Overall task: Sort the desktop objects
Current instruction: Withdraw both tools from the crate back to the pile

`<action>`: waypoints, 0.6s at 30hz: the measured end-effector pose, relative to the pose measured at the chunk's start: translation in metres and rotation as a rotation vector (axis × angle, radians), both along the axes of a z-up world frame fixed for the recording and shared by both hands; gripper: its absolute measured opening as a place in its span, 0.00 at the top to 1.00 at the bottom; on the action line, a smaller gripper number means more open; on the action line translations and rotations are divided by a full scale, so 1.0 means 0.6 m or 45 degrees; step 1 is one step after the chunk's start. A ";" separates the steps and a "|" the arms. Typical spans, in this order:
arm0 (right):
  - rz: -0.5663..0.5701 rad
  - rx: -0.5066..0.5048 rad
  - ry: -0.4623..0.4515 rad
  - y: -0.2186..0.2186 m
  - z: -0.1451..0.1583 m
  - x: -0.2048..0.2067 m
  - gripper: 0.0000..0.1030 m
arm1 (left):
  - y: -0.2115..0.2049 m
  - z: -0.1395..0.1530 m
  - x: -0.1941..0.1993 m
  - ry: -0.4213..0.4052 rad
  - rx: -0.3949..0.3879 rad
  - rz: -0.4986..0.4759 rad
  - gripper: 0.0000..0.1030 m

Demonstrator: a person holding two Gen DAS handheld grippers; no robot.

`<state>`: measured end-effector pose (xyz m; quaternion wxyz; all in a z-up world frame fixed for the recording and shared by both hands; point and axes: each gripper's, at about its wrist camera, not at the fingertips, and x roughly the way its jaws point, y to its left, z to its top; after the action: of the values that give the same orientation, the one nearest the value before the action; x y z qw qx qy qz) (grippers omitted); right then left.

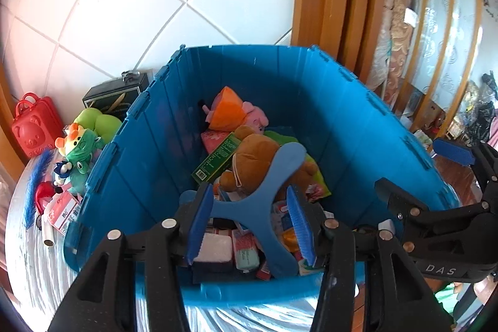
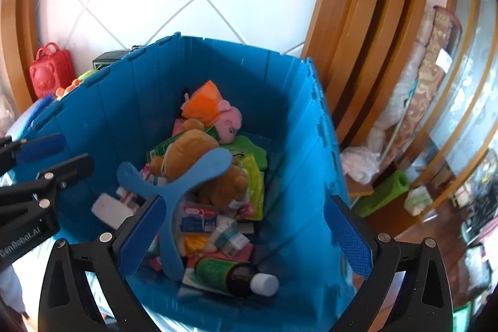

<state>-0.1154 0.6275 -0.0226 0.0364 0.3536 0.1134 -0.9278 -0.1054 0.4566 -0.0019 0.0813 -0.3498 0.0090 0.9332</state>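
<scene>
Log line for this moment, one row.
phase: drop-off | left tongs: open | right tongs: open | blue boomerang: ungripped, on or above pile in blue bin

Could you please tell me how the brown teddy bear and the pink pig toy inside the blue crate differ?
The brown teddy bear lies nearer the grippers, partly hidden behind the blue boomerang; the pink pig toy lies farther back, in plain sight. The bear is brown and bare, with a thin cord across it; the pig is pink and wears an orange dress. The bear looks bulkier than the pig. Both are soft toys lying on the pile inside the blue crate.
</scene>
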 end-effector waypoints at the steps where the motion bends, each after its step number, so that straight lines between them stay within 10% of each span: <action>1: 0.002 0.002 0.015 0.000 0.001 0.013 0.00 | 0.000 0.001 0.010 0.013 0.002 0.000 0.49; 18: 0.002 -0.188 0.142 0.009 -0.045 0.172 0.00 | -0.032 -0.032 0.172 0.160 0.060 0.031 0.45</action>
<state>-0.0124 0.6330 -0.0494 0.0568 0.2975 0.0467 -0.9519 -0.0021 0.4375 -0.0209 0.0775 -0.2888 -0.0120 0.9542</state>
